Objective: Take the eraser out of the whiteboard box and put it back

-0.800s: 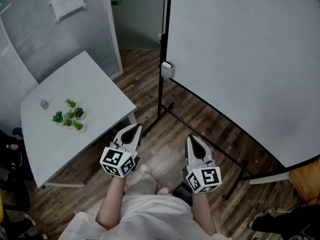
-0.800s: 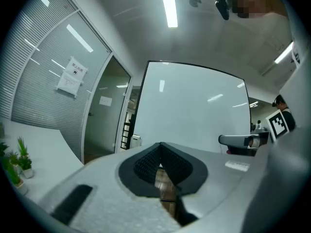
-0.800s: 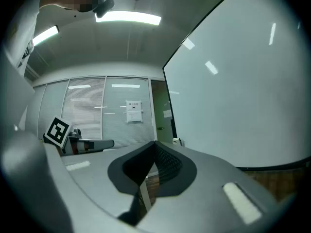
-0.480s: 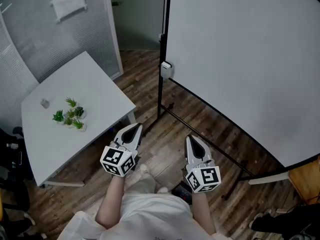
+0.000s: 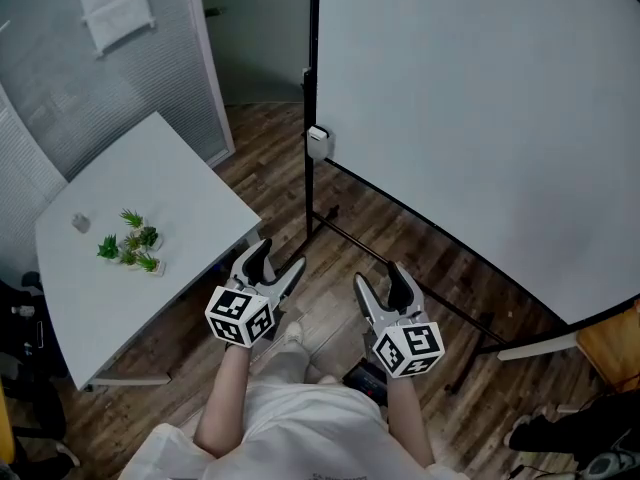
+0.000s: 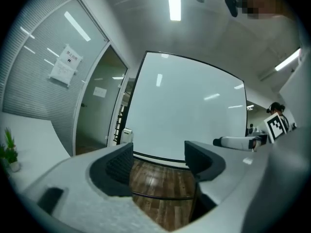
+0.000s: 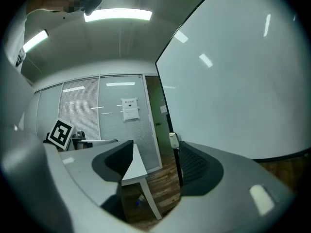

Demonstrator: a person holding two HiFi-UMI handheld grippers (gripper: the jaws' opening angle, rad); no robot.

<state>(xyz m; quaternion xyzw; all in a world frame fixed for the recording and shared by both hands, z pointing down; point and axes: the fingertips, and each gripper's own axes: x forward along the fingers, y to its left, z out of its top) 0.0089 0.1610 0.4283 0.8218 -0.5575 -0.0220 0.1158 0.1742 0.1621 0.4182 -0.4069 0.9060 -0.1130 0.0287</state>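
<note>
A small white whiteboard box [image 5: 318,141] hangs on the black post at the left edge of the big whiteboard [image 5: 480,118]. No eraser shows in any view. My left gripper [image 5: 279,259] and right gripper [image 5: 379,278] are held side by side over the wooden floor, well short of the box, both open and empty. Past the spread jaws of the left gripper [image 6: 158,157], that gripper's view shows the box [image 6: 127,135] far off. The right gripper view has the box [image 7: 173,140] between the jaws of the right gripper [image 7: 154,161], also distant.
A white table [image 5: 190,198] at the left carries small green plants [image 5: 130,248] and a little grey object [image 5: 80,222]. The whiteboard's black stand rail [image 5: 420,278] runs across the floor. A wooden piece [image 5: 612,353] sits at the right edge. A glass partition stands behind the table.
Both grippers' jaws, closed together before, now stand spread apart. The head view has shifted, so the whiteboard post and the table sit a little further left in the picture.
</note>
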